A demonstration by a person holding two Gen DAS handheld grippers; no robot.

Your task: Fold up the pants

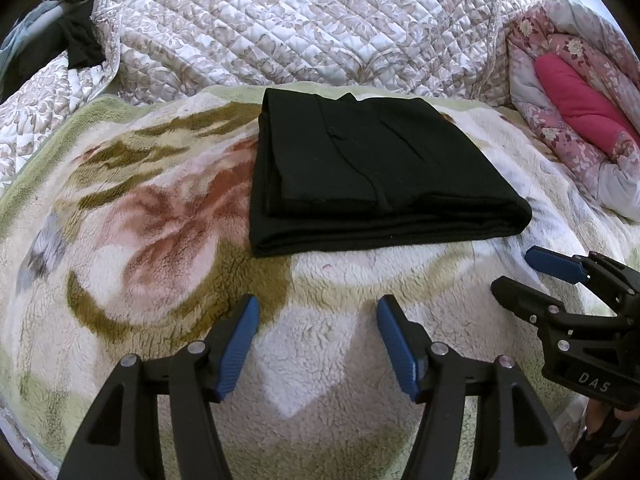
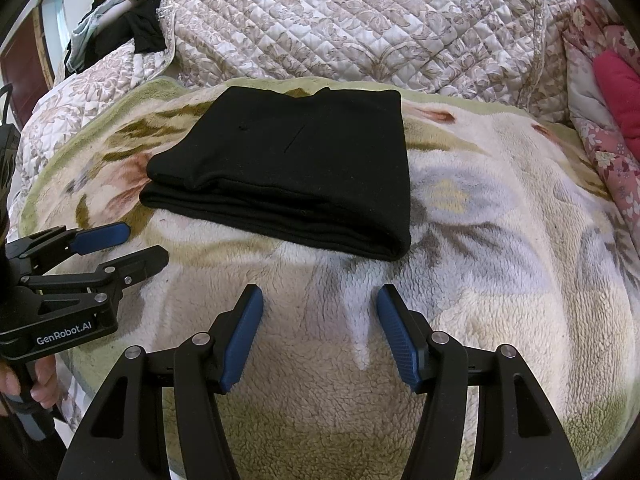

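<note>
bed covered by fleece blanket [image 1: 160,208], quilt [image 1: 280,20] behind, pink duvet [image 1: 580,112] at right. black pants [image 1: 372,172] folded into a neat stack on the blanket. left gripper [image 1: 318,344] jaws wide apart, empty, over blanket near pants. right gripper [image 2: 320,336] jaws also apart, holding nothing, just beside the left.

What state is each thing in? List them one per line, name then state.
black pants: folded into a compact layered rectangle, lying flat on the blanket, untouched.
left gripper: open, empty, short of the pants.
right gripper: open, empty, short of the pants.
fleece blanket: spread out under the pants.
quilted cover: draped behind the blanket.
pink floral bedding: bunched up at the right.
</note>
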